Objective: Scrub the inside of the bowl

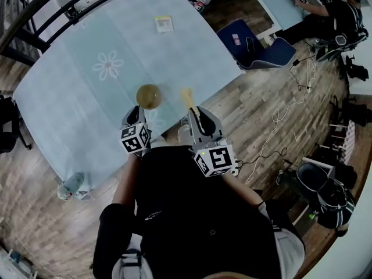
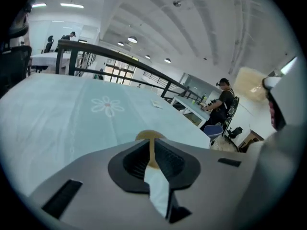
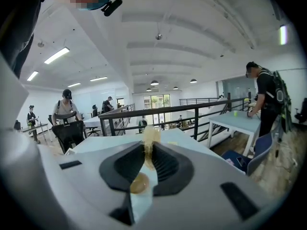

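Observation:
An amber bowl [image 1: 149, 96] stands on the pale blue tablecloth [image 1: 87, 97] near the table's front edge. My left gripper [image 1: 137, 111] hovers just short of it, on its near side, jaws shut with nothing held. In the left gripper view the bowl [image 2: 149, 136] shows small beyond the narrow slit of the left gripper [image 2: 151, 153]. My right gripper [image 1: 192, 110] is shut on a yellowish sponge [image 1: 186, 96], which sticks out ahead to the right of the bowl. In the right gripper view the sponge [image 3: 151, 137] rises above the right gripper [image 3: 148, 155], and the bowl [image 3: 139, 183] shows low through the gap.
A small packet [image 1: 163, 23] lies far back on the table. A blue chair [image 1: 256, 46] and cables [image 1: 290, 100] are on the wood floor to the right. A person [image 1: 331, 10] sits at another table. A railing [image 1: 58, 7] runs behind. A bottle [image 1: 72, 183] lies on the floor at left.

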Motion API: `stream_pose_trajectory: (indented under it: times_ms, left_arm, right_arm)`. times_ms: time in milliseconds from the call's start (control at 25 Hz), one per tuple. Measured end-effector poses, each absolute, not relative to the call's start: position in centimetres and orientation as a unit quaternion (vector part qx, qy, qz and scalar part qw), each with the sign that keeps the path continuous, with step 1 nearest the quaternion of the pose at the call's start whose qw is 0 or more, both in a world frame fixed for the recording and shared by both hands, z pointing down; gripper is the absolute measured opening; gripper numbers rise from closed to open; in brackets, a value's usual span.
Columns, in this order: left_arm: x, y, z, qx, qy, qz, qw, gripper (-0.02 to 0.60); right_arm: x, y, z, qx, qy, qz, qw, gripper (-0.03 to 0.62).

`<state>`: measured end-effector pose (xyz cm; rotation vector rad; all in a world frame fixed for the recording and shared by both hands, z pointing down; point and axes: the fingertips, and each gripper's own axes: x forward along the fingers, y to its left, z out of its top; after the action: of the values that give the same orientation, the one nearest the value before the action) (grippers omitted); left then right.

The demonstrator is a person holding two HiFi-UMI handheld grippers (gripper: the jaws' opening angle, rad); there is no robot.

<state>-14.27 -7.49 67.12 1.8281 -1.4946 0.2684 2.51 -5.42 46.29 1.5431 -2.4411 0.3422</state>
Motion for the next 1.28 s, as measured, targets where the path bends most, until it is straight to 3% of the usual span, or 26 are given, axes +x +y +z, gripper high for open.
stream_pose_trajectory:
  times_ms: [160,320,680,720,840,1280]
  left_arm:
    - [-14.4,-7.9,69.7,0.687,-0.588,0.115,0.412,0.029]
    - [-14.5,-8.5,70.9,0.673,-0.593,0.132,0.423,0.110]
    - [-14.9,-9.2,74.5,0.623,-0.595,0.116,0.495,0.112]
    - [-15.0,-9.2,74.6,0.619,-0.597,0.119,0.496,0.110]
    - [-15.3,-9.4,74.5,0.616,-0.600,0.118,0.496,0.024]
    - [-17.1,-7.7,67.5,0.633,-0.611,0.050,0.473,0.018]
  right_arm:
    - [2.7,-5.3,46.3,0.540,-0.823,0.122,0.124,0.052]
    - [3.0,-5.5,46.5,0.551,-0.815,0.125,0.129,0.052]
    - [2.9,-5.8,46.7,0.559,-0.807,0.130,0.136,0.052]
    - [2.7,-5.9,46.7,0.559,-0.808,0.130,0.136,0.052]
    - [2.2,-5.8,46.7,0.555,-0.811,0.125,0.138,0.052]
    - [-1.0,-4.4,46.5,0.512,-0.842,0.098,0.138,0.052]
